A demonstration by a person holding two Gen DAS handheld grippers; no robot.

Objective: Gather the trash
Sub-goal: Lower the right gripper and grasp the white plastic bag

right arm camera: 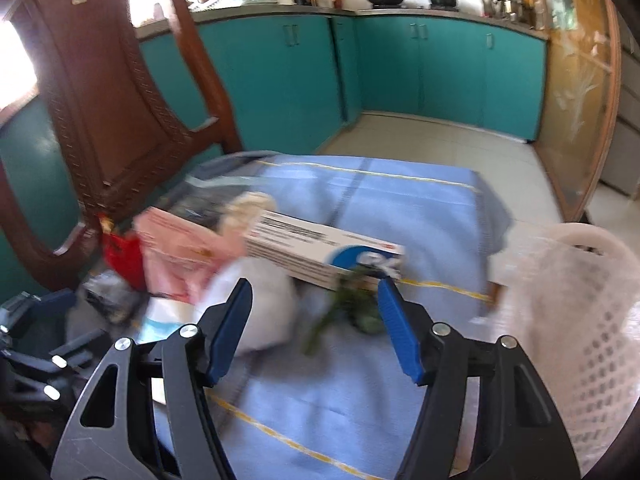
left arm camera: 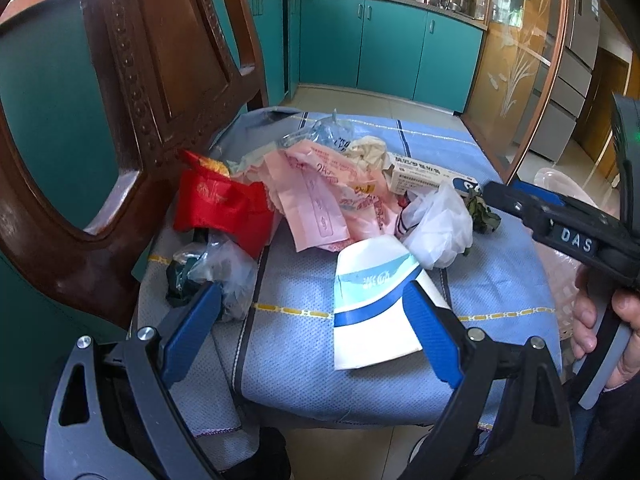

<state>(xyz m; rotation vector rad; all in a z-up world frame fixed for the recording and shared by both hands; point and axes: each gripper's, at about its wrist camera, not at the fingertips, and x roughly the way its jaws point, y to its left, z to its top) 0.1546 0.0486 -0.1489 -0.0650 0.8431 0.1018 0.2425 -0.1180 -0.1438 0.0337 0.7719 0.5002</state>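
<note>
Trash lies heaped on a blue cloth (left arm camera: 500,280) covering a seat, in front of a carved wooden chair back (left arm camera: 132,92). The heap comprises a red packet (left arm camera: 216,204) at the left, pink printed paper (left arm camera: 316,200) in the middle, a crumpled white plastic bag (left arm camera: 438,224) to the right, a long white medicine box (right arm camera: 320,250) at the far right, and wilted green leaves (right arm camera: 348,308) just beside that box. A flattened white and blue paper cup (left arm camera: 372,300) lies nearest, and a clear bag of dark scraps (left arm camera: 216,276) sits at the near left.

The left gripper (left arm camera: 316,300) stands wide, empty, its right finger over the cup's edge. The right gripper (right arm camera: 316,300) is about half open, nothing between the pads; the leaves and white bag lie just beyond its tips. A white mesh basket (right arm camera: 576,320) stands at the right edge of the seat. The right-wrist view is blurred.
</note>
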